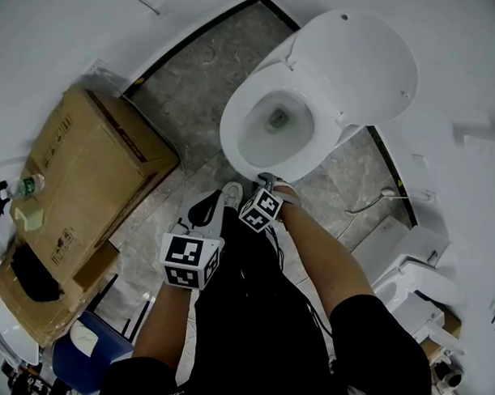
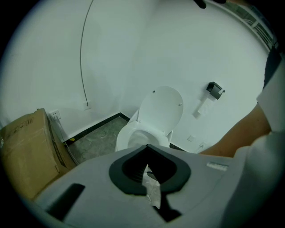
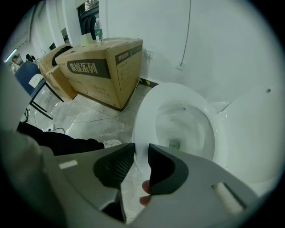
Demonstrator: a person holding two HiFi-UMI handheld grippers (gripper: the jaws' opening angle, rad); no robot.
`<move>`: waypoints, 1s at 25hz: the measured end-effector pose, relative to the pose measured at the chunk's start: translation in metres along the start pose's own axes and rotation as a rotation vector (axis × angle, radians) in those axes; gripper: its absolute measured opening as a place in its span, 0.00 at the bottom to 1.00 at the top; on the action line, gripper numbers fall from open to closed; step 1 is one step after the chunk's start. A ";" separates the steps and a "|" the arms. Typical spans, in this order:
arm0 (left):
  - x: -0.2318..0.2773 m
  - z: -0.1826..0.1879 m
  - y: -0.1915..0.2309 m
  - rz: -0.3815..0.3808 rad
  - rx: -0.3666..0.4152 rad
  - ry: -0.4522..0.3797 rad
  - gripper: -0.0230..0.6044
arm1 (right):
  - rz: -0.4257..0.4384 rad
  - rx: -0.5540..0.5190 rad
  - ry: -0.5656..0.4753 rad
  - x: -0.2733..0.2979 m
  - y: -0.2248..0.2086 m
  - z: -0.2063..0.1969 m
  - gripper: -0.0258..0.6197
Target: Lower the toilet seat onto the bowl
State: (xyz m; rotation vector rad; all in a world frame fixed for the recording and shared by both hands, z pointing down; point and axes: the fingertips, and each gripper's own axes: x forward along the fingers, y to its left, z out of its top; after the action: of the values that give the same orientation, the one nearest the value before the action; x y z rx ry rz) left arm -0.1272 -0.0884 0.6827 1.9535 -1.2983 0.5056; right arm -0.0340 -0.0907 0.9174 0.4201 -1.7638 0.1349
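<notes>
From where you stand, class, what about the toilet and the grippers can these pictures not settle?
Right gripper view: the jaws of the right gripper stand apart around the front edge of the toilet; they hide whether they press it.
Head view: the seat and the bowl are both white, and no seam shows.
Left gripper view: a pale scrap behind the closed tips of the left gripper is too blurred to name.

Grey marbled tile floor (image 1: pixel 194 94), white toilet (image 1: pixel 233 143) standing on it near the wall, big cardboard box (image 1: pixel 86 171) on the left, thin white cable (image 1: pixel 369 207) lying on the right
</notes>
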 end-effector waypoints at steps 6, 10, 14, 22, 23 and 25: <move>0.011 -0.015 0.014 0.004 -0.017 0.016 0.05 | 0.006 -0.005 0.036 0.029 0.006 -0.005 0.20; 0.018 -0.016 0.025 0.003 -0.007 0.025 0.05 | 0.030 0.030 0.057 0.043 0.013 -0.007 0.17; 0.021 -0.013 0.034 0.008 0.004 0.030 0.05 | 0.017 0.064 0.076 0.052 0.019 -0.010 0.05; 0.025 -0.010 0.038 -0.006 0.018 0.054 0.05 | -0.016 0.201 0.100 0.053 0.004 -0.015 0.05; 0.025 -0.009 0.037 -0.010 0.019 0.056 0.05 | -0.018 0.212 0.105 0.052 0.000 -0.017 0.05; 0.028 -0.007 0.035 -0.019 0.022 0.061 0.05 | -0.024 0.220 0.115 0.051 -0.007 -0.021 0.05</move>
State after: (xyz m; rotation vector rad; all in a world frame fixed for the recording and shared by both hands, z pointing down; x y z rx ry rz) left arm -0.1470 -0.1088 0.7185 1.9519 -1.2396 0.5676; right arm -0.0212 -0.1011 0.9708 0.5803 -1.6356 0.3320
